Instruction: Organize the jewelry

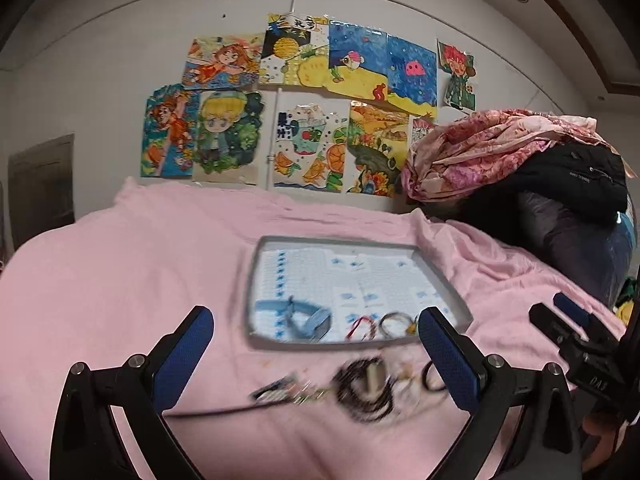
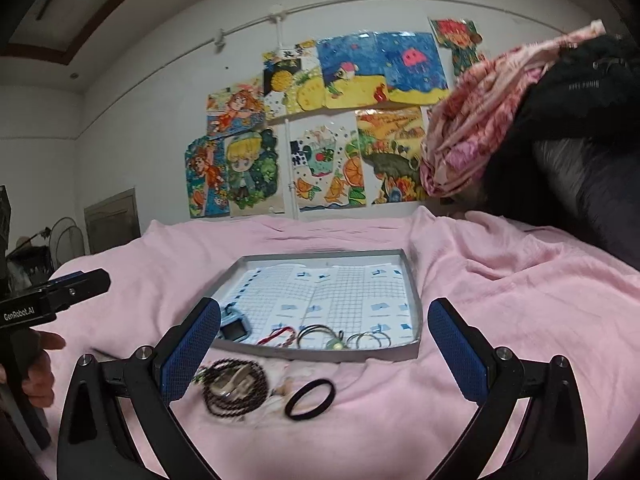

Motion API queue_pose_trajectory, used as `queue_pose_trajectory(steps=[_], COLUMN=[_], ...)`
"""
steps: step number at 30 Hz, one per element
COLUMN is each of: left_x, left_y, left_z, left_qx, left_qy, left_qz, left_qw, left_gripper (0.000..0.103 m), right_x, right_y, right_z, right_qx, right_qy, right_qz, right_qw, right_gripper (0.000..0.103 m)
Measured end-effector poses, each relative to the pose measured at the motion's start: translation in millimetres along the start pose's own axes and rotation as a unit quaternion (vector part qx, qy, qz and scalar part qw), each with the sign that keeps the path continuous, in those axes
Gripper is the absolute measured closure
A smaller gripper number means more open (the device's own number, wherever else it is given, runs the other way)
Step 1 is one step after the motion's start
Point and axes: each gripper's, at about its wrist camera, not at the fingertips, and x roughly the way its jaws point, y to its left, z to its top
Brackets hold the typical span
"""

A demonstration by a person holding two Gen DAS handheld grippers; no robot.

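- Jewelry is seen in two groups on a pink blanket (image 2: 500,292) spread over a bed: some inside a shallow grey tray (image 2: 414,284), some loose in front of it.
- Inside the tray, along its near edge, a light-blue watch (image 2: 236,330), a red cord bracelet (image 2: 280,336), dark thin rings (image 2: 316,334) with a green pendant (image 2: 336,345), and thin bangles (image 2: 370,339) are laid on gridded paper.
- In front of the tray, a dark beaded necklace (image 2: 236,390) is coiled around a pale metallic piece, and a black hair band (image 2: 310,398) is lying just beside it, to the right.
- In the left wrist view these loose items are blurred; the beaded coil (image 1: 366,392) and the tray (image 1: 260,276) can still be made out.
- Left gripper (image 1: 316,344) is held with its fingers spread wide, nothing between them, above the loose pieces.
- Right gripper (image 2: 324,342) is likewise held with fingers wide apart and empty, framing the tray's near edge.
- Children's drawings (image 2: 320,120) are pinned on the wall behind the bed, and floral bedding (image 2: 480,120) is piled at the right.
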Motion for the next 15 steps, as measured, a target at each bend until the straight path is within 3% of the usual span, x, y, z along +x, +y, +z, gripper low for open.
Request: queue_pose_trajectory(steps=[6, 15], left_x=[-24.9, -22.0], left_y=[25.8, 47.1], left_z=[-25.4, -54.3], left_qx=[0.013, 0.036], left_qy=[0.026, 0.105], left_qz=[0.014, 0.020], left_qw=[0.9995, 0.9936], left_gripper=[0.000, 0.000], right_x=[-32.3, -40.4], right_y=[20.0, 40.2], right_z=[-12.1, -38.5], right_qx=[-0.005, -0.019], right_qy=[0.014, 0.099], right_qz=[0.006, 0.013], right_qw=[1.000, 0.995], right_gripper=[0.001, 0.001])
